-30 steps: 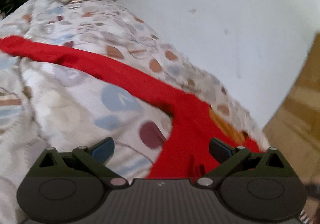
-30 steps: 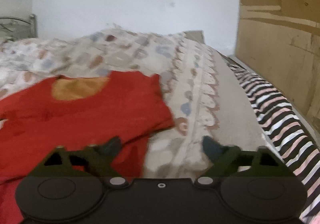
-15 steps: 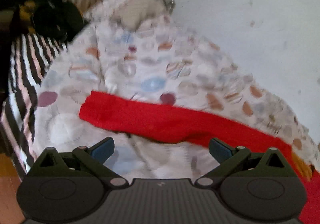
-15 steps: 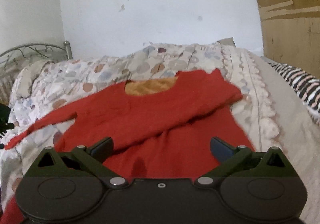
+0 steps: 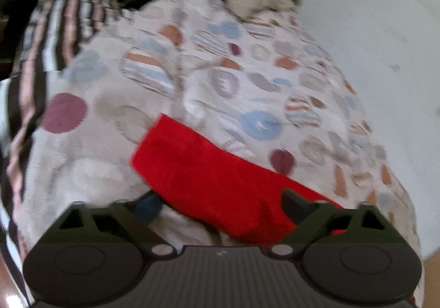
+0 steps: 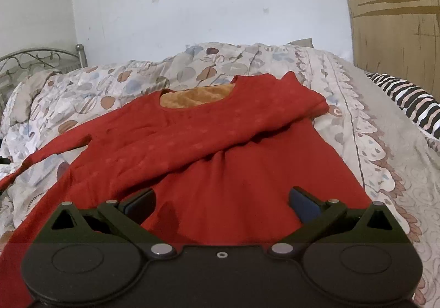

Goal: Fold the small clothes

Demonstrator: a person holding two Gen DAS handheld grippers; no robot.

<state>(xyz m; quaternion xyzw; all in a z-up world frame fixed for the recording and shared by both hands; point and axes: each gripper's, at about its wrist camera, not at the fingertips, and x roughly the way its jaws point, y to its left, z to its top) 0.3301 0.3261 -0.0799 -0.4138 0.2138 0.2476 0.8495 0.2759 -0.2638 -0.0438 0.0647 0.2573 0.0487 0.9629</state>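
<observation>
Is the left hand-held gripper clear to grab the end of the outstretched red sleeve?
Probably yes. The left hand-held gripper is open, with the red sleeve lying flat on the quilt right ahead, nothing covering its cuff end.

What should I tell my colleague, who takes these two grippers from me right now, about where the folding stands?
Left gripper: open, empty, over the end of the outstretched sleeve.
Right gripper: open, empty, above the lower body of the red top.
The top lies front up on the patterned quilt, neckline toward the wall.
Done: one sleeve is folded diagonally across the chest.
Left: the outstretched sleeve probably comes in next, then the body gets folded up. Nothing is gripped yet.
</observation>
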